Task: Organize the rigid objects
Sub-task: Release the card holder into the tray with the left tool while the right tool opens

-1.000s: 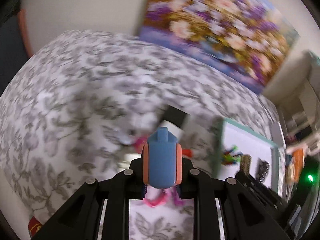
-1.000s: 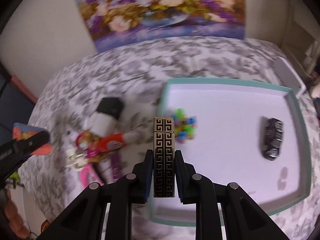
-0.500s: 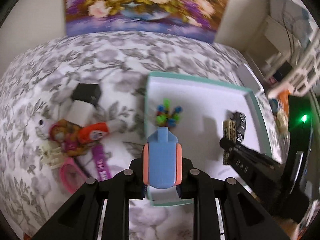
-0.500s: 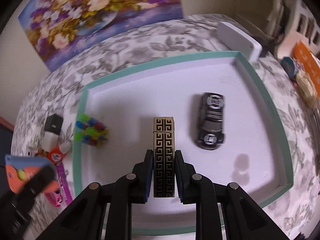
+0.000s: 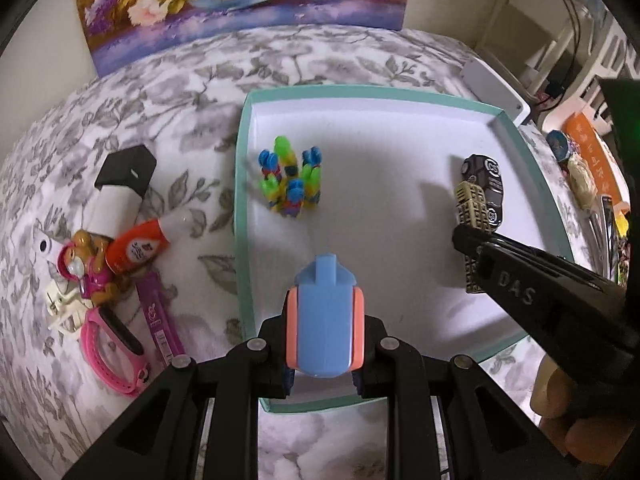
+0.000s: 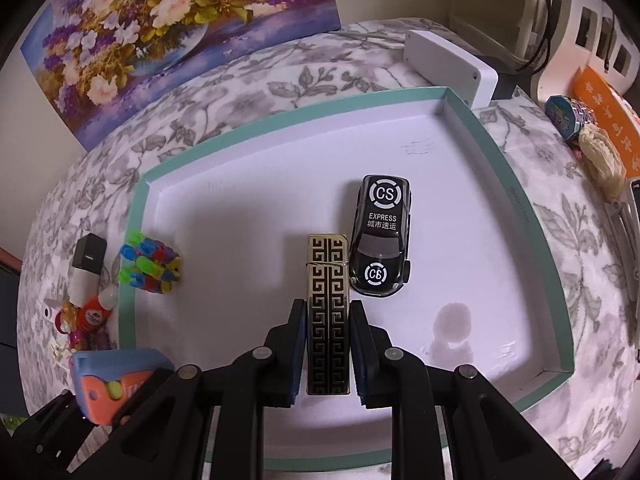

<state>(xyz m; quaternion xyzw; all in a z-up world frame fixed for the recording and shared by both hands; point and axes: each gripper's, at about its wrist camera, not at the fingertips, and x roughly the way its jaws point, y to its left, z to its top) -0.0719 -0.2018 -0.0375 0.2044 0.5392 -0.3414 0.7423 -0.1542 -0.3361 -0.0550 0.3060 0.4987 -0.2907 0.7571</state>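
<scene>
A white tray with a teal rim (image 5: 244, 216) (image 6: 132, 216) lies on the flowered cloth. In it are a cluster of coloured plastic pegs (image 5: 290, 182) (image 6: 150, 262) and a black toy car (image 5: 486, 180) (image 6: 382, 236). My left gripper (image 5: 325, 332) is shut on a blue and orange block (image 5: 325, 320) (image 6: 116, 376), held over the tray's near left part. My right gripper (image 6: 328, 344) is shut on a gold and black patterned lighter (image 6: 327, 304) (image 5: 472, 216), low over the tray floor, just left of the car.
Left of the tray lie a black-capped white box (image 5: 120, 184), a red tube (image 5: 138, 246), a toy figure (image 5: 86, 268), a purple strip (image 5: 160, 320) and a pink band (image 5: 108, 352). A white box (image 6: 448, 66) stands behind the tray. Snacks and clutter (image 6: 588, 136) lie at right.
Both grippers have moved forward and down over the tray with their loads. The right gripper has brought the lighter close beside the toy car.
</scene>
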